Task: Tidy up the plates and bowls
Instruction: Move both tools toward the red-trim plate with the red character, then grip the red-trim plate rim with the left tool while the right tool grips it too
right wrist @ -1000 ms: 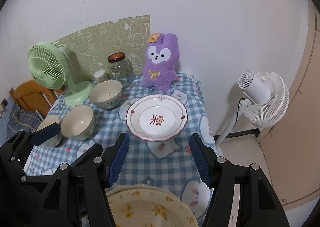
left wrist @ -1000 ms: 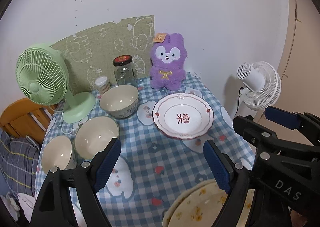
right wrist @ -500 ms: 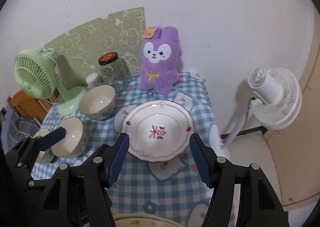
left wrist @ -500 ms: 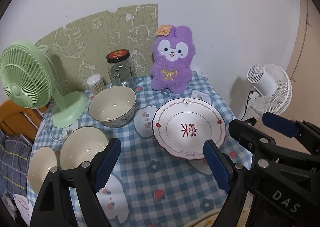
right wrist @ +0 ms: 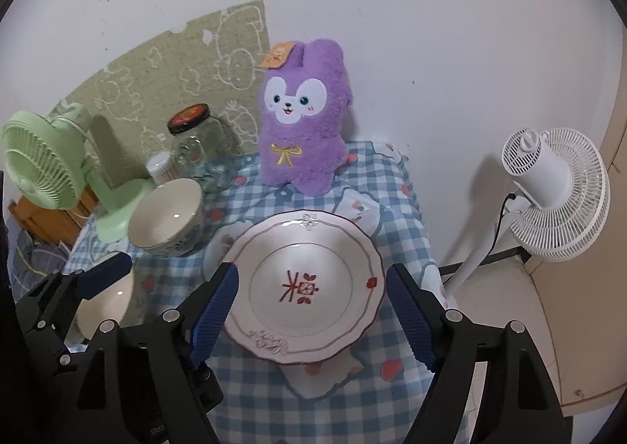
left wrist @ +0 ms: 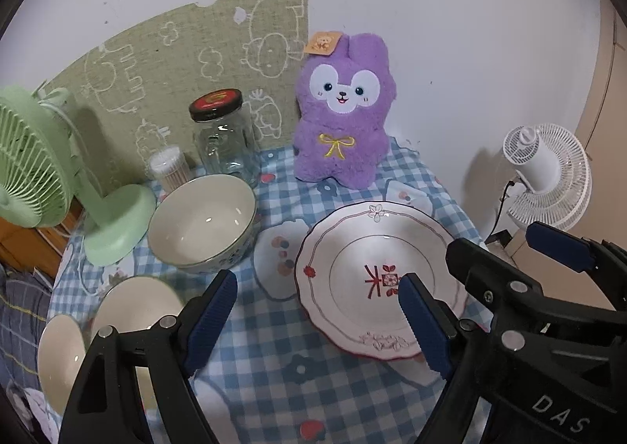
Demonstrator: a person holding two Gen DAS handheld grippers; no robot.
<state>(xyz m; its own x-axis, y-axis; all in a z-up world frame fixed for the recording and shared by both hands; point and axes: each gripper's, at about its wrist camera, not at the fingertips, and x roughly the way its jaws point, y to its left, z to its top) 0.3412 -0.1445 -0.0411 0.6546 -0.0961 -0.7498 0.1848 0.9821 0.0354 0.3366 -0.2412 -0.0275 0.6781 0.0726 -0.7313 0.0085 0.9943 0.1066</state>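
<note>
Hovering over the blue-checked tablecloth [left wrist: 274, 377], left gripper [left wrist: 317, 322] spread wide with nothing between its blue pads, right pad overlapping the near left rim of the scalloped plate [left wrist: 378, 279] in that view. Hanging just to its right, right gripper [right wrist: 311, 314] likewise spread wide and empty, its two pads flanking the same plate [right wrist: 303, 287] on either side in the right wrist view; contact with the rim not discernible.

Resting flat near the right edge of the table, that white plate with a red-brown line border, a red character and small flower at its centre. Sitting to its left and slightly farther back, a deep cream bowl with patterned outside [left wrist: 203, 222], upright and apart from the plate. Standing closer to the left gripper, two more cream bowls [left wrist: 135, 307] [left wrist: 60, 350] side by side near the left edge, partly hidden behind the left finger.

Lining the back by the wall: a green desk fan [left wrist: 43, 173], a toothpick holder [left wrist: 168, 167], a clear glass jar with a dark lid [left wrist: 225, 142], and a purple plush bunny [left wrist: 343, 122] facing forward. Leaning behind them, a green cartoon-print mat [left wrist: 196, 52]. Standing off the table on the right, a white floor fan [right wrist: 556, 193].
</note>
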